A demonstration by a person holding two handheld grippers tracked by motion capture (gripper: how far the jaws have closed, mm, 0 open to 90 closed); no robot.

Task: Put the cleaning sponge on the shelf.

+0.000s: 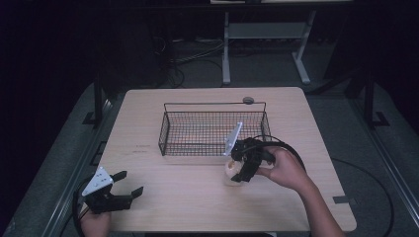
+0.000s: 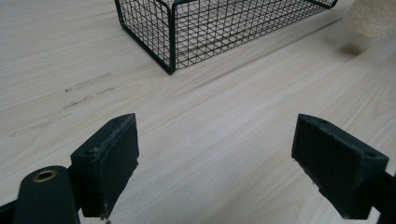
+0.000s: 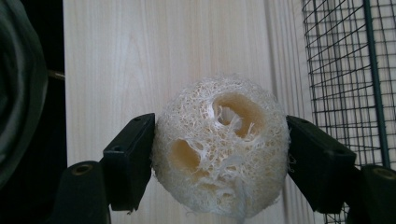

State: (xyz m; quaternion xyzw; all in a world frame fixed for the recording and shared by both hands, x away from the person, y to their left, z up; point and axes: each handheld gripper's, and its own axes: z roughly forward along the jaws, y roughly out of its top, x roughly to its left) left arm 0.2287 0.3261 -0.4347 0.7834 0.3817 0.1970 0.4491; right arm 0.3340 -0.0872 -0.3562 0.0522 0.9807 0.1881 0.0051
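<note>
- A pale wooden counter (image 1: 197, 197) stands in a dark room, with cables on the floor (image 1: 197, 69) behind it.
- A black wire basket (image 1: 212, 129) sits mid-counter.
- Your right gripper (image 1: 236, 174) clamps a round loofah sponge (image 3: 219, 144) just beside the basket's front right corner.
- Your left gripper (image 1: 129, 183) rests near the front left corner, jaws spread wide.

A cream, netted loofah (image 3: 219, 149), a black wire-grid basket (image 1: 213, 129), and a pale wood-grain table (image 1: 197, 202) with black grippers.
</note>
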